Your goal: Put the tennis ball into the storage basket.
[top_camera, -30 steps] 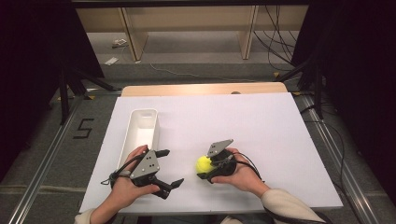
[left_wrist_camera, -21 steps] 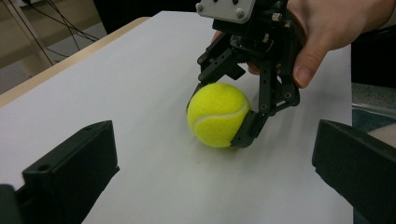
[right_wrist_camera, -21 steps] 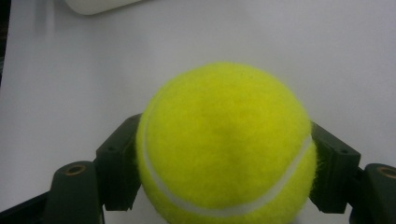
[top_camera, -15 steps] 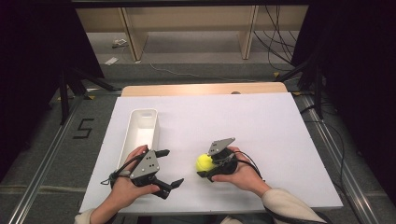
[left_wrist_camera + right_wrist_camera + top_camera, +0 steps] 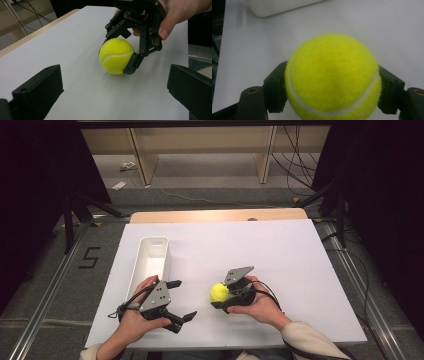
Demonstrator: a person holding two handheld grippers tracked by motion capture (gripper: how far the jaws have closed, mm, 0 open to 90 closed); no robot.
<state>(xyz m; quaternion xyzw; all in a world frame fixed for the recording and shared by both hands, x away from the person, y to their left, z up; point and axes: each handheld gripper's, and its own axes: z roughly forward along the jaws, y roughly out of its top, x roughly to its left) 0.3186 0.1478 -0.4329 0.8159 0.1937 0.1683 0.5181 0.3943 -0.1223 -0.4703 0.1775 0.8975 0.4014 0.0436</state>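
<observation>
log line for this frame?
right gripper: shut on tennis ball, ball on table | left gripper: open, empty | white bin: empty

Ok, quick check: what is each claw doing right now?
Left claw: open, holding nothing, resting at the table's near edge.
Right claw: shut on the tennis ball, a jaw on each side.

On the table (image 5: 300,250), the tennis ball (image 5: 218,293) lies right of the bin (image 5: 150,261), between left tongs (image 5: 177,300) and right tongs (image 5: 220,294).
</observation>
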